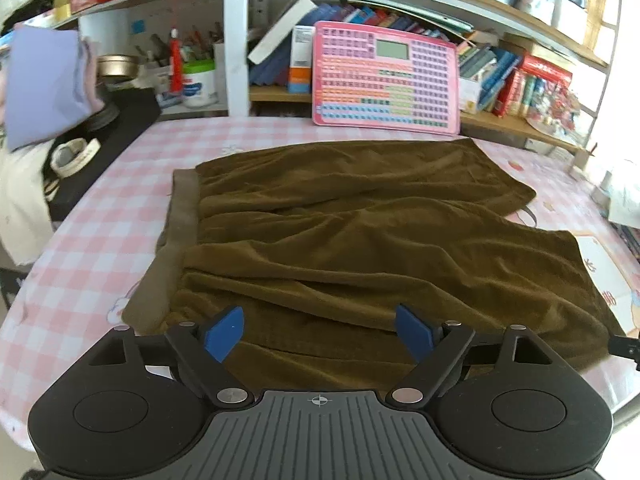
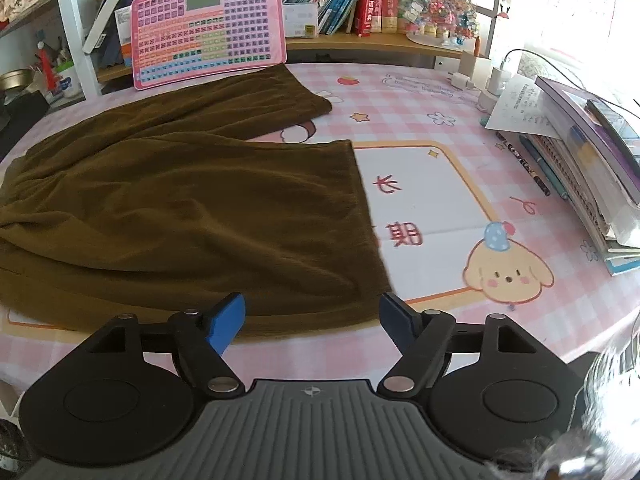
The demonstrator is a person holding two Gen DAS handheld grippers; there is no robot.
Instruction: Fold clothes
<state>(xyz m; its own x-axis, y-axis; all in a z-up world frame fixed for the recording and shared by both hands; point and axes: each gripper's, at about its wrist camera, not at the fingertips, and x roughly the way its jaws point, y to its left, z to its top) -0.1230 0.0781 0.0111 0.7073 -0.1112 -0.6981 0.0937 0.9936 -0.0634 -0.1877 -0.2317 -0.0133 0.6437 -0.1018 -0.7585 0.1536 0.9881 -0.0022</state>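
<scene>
A pair of brown shorts (image 1: pixel 360 240) lies spread flat on the pink checked tablecloth (image 1: pixel 100 240). The waistband (image 1: pixel 180 232) is at the left and the two legs run to the right. My left gripper (image 1: pixel 318 316) hovers open over the near edge of the shorts, close to the waistband end, with only cloth below its blue pads (image 1: pixel 224 332). In the right wrist view the shorts (image 2: pixel 180 208) fill the left half of the table (image 2: pixel 440 92). My right gripper (image 2: pixel 311 304) stands open over the near hem corner of the front leg, holding nothing.
A pink keyboard-style board (image 1: pixel 384 80) leans against the bookshelf behind the shorts. A stack of books and papers (image 2: pixel 592 168) lies at the table's right edge, with pens (image 2: pixel 532 168) beside it and chargers (image 2: pixel 496 80) behind. At the left are a tape roll (image 1: pixel 76 152) and dark items.
</scene>
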